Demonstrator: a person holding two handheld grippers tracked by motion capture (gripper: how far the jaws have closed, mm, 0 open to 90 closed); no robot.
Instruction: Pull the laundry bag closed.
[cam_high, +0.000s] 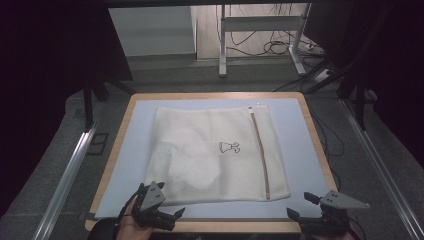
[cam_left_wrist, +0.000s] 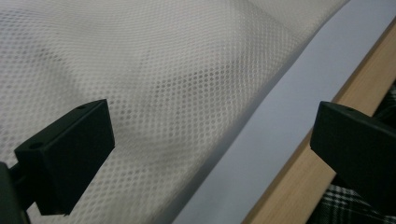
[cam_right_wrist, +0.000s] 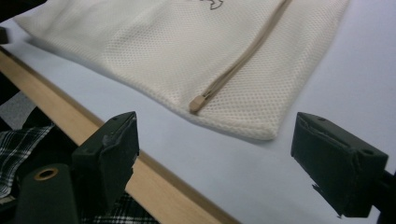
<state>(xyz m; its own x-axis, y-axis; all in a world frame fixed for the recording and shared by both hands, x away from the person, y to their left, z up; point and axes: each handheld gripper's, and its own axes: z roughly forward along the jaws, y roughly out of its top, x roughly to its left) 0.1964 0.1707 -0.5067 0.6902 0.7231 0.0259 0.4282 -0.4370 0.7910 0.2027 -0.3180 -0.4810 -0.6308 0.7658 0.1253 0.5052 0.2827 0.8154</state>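
A cream mesh bag (cam_high: 215, 155) lies flat on the pale blue mat (cam_high: 300, 135), with a tan zipper (cam_high: 260, 155) running down its right side and a small black drawing (cam_high: 229, 147) near the middle. Something white shows faintly through the mesh at the lower left. My left gripper (cam_high: 159, 201) is at the bag's near left corner, open, with mesh (cam_left_wrist: 163, 84) under the left jaw and nothing pinched. My right gripper (cam_high: 301, 205) is open just off the bag's near right corner (cam_right_wrist: 261, 130). The zipper's end (cam_right_wrist: 198, 101) lies ahead of its jaws.
The mat covers a table with a wooden rim (cam_high: 210, 226). Behind it are a metal desk frame (cam_high: 222, 45) and loose cables (cam_high: 280, 45) on the floor. A rail (cam_high: 70, 170) runs along the left. Checked cloth (cam_right_wrist: 18, 140) lies below the table's near edge.
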